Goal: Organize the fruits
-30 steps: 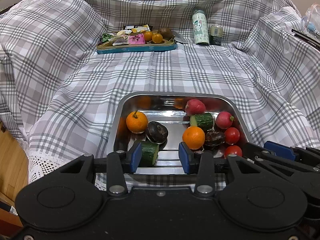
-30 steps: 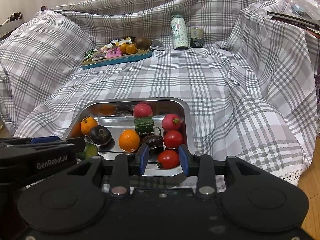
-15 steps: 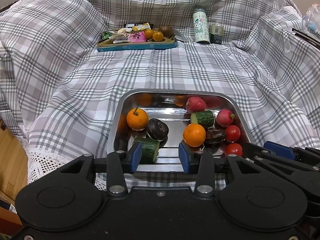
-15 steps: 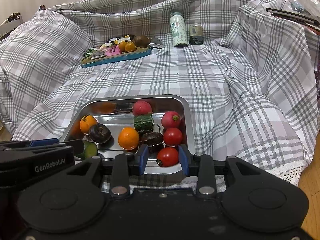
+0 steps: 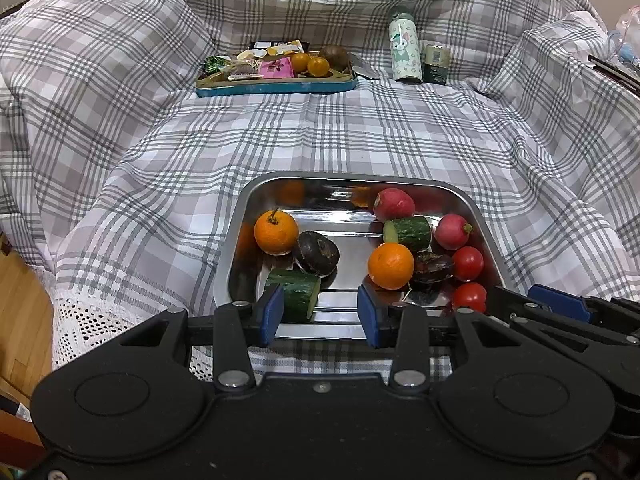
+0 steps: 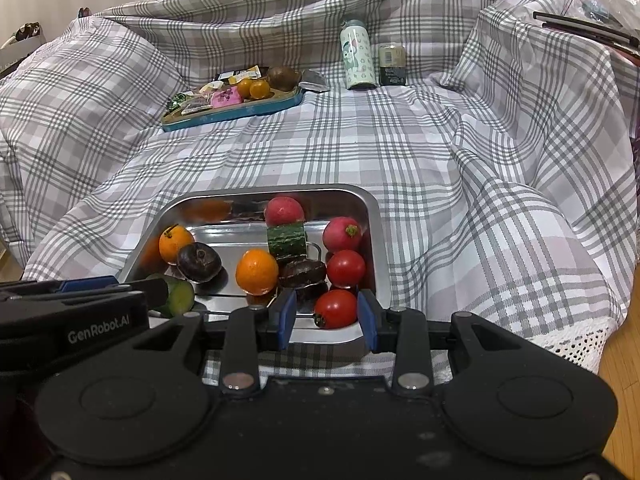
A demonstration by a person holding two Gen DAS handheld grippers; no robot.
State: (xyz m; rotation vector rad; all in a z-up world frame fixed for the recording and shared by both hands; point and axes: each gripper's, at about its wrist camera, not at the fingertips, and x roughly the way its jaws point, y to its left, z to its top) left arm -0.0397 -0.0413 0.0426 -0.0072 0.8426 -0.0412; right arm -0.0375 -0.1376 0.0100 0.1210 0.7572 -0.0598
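A steel tray (image 5: 360,182) (image 6: 372,216) on the plaid cloth holds two oranges (image 5: 276,232) (image 5: 390,266), two cucumber pieces (image 5: 294,300) (image 5: 408,232), two dark fruits (image 5: 318,252), two radishes (image 5: 394,204) and two tomatoes (image 6: 336,308) (image 6: 346,268). My left gripper (image 5: 320,314) is open and empty at the tray's near edge, beside the near cucumber piece. My right gripper (image 6: 326,316) is open and empty, its jaws either side of the near tomato as seen from behind.
A blue tray (image 5: 276,86) of snacks and small fruits stands at the back. A patterned bottle (image 5: 405,50) and a small can (image 5: 436,63) stand to its right. Cloth folds rise on both sides. Wooden floor (image 5: 20,320) lies left.
Both grippers have drawn back slightly from the tray. Nothing in the tray has moved.
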